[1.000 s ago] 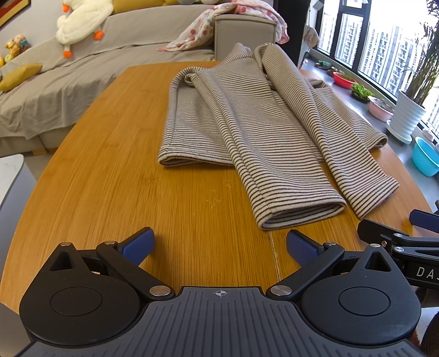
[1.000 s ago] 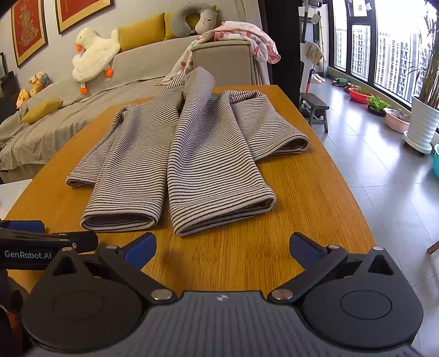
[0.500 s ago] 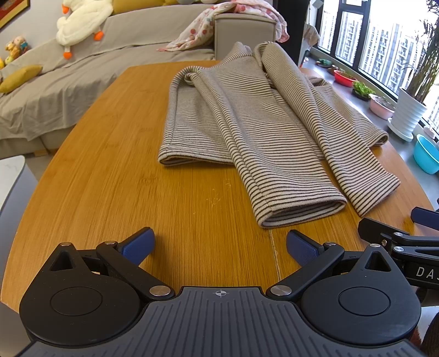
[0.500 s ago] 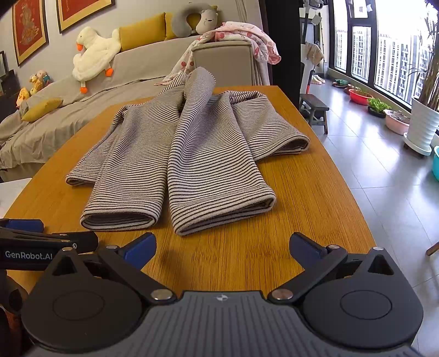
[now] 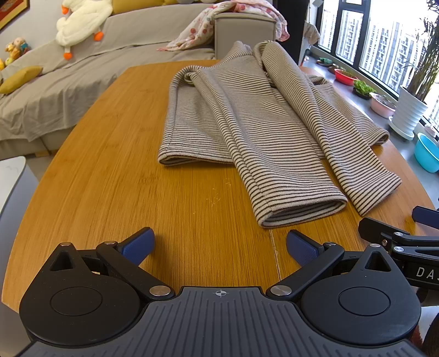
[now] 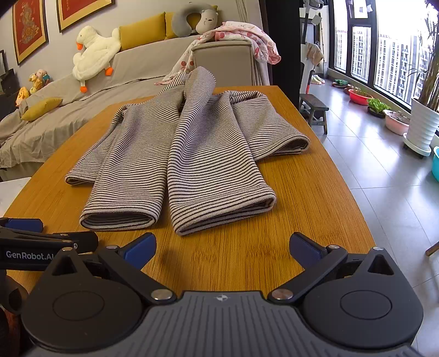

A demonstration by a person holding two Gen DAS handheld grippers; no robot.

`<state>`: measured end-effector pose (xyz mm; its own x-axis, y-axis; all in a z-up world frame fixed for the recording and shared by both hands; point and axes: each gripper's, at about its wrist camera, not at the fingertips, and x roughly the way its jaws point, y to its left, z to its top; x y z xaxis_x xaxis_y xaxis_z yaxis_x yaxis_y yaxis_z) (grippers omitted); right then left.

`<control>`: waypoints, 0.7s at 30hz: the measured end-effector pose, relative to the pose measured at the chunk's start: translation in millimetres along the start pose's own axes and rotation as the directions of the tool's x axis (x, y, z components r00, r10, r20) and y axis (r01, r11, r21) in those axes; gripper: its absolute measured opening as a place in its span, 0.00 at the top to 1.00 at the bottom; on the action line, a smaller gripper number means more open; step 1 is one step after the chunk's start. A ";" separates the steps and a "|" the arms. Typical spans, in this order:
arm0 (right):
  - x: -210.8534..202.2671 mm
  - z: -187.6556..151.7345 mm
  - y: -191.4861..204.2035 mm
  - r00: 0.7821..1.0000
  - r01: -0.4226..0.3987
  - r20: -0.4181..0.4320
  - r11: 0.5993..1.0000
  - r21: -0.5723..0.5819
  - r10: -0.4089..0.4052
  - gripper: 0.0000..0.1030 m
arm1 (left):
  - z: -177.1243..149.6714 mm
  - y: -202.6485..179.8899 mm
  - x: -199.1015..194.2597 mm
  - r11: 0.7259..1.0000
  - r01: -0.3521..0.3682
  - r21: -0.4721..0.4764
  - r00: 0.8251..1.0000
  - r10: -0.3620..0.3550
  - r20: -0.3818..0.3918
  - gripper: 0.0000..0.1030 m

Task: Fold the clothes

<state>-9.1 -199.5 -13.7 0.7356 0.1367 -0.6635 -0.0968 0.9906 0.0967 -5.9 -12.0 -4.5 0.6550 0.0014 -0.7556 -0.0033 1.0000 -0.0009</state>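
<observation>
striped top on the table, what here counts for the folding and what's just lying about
For the job: striped top, wooden table, left tongs, right tongs, both open.

Lying about: plush goose, yellow cushion, neck pillow, pink blanket, potted plant.

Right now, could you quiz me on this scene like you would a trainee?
1. True or false: the left gripper grips the striped garment.
2. The garment lies on: A) sofa B) wooden table C) floor.
3. How do the jaws of the right gripper stand?

Key: 1 false, both grippers hold nothing. 2 B. 3 open, short of the nearest cuff.
</observation>
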 end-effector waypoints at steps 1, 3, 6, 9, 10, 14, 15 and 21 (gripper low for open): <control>0.0 0.0 -0.1 1.000 0.000 0.000 1.000 0.000 0.000 0.00 | 0.0 0.0 -0.1 1.000 0.000 0.000 1.000 0.000 0.000 0.00; 0.0 0.0 0.1 1.000 0.001 0.000 1.000 -0.001 -0.001 0.00 | -0.1 -0.1 -0.3 1.000 0.000 0.000 1.000 0.000 0.001 0.00; 0.3 -0.4 0.5 1.000 0.003 0.001 1.000 -0.003 -0.003 0.00 | -0.4 -0.3 -0.5 1.000 0.000 0.000 1.000 0.000 0.001 0.00; 0.5 -1.0 0.8 1.000 0.005 0.002 1.000 -0.005 -0.005 0.00 | -0.6 -0.5 -0.6 1.000 0.001 0.000 1.000 -0.001 0.002 0.00; 0.6 -1.2 0.9 1.000 0.005 0.003 1.000 -0.006 -0.005 0.00 | -0.7 -0.6 -0.6 1.000 0.001 0.000 1.000 -0.001 0.002 0.00; 1.0 -0.7 -0.1 1.000 -0.002 -0.002 1.000 -0.019 0.002 0.00 | 2.8 2.5 -0.5 1.000 0.022 0.007 1.000 -0.022 -0.004 0.00; 1.4 0.5 -1.2 1.000 -0.004 -0.009 1.000 -0.025 0.004 0.00 | 5.6 5.1 -0.2 0.999 0.041 0.003 0.999 -0.041 -0.007 0.00; 5.2 27.3 -24.2 0.998 -0.053 -0.027 0.998 0.036 0.054 0.00 | 44.0 34.3 -4.0 0.974 0.217 -0.070 0.975 -0.213 0.060 0.00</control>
<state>15.4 -223.0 0.7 0.7108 0.1897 -0.6773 -0.1114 0.9812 0.1579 24.6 22.4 27.3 0.6846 -0.2116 -0.6975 0.0861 0.9737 -0.2109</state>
